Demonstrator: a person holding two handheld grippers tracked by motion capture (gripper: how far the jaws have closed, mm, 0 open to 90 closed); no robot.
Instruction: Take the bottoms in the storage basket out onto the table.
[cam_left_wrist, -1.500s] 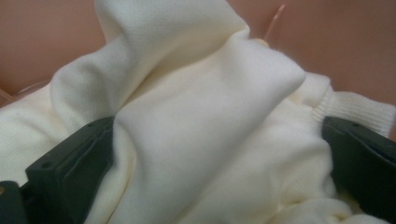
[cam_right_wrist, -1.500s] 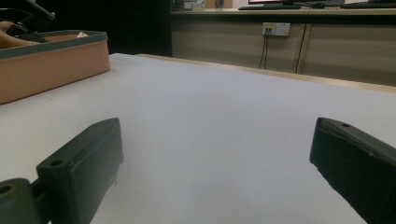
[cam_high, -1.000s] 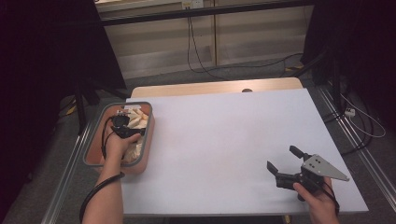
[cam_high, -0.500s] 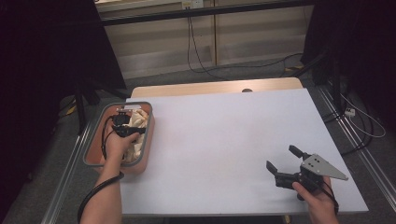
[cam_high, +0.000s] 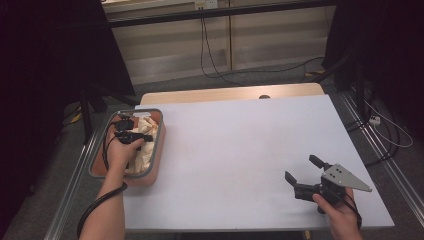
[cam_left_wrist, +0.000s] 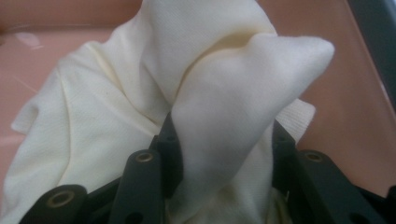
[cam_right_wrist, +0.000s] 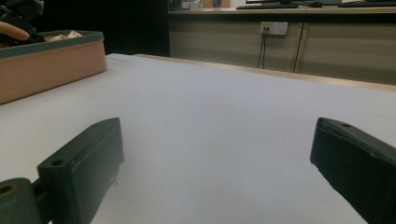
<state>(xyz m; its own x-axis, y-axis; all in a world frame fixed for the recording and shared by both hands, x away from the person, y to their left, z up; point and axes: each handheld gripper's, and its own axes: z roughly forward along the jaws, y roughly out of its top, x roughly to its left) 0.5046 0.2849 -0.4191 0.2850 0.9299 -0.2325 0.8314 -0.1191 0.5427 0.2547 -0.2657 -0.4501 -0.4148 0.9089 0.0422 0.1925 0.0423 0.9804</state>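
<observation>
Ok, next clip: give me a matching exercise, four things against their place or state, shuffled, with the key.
Things:
1. cloth
2. bin
3. left gripper
4. right gripper

Place or state:
A. jaws wide apart, nothing between them, low over the table
B. at the table's left edge, pink walls, grey rim
C. cream, bunched up inside the bin
D. down in the bin, jaws just closed on a fold

Pairs: 1-C, 2-B, 3-D, 4-A

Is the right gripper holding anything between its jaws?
No: the right gripper has its jaws wide apart over the bare white table.
</observation>
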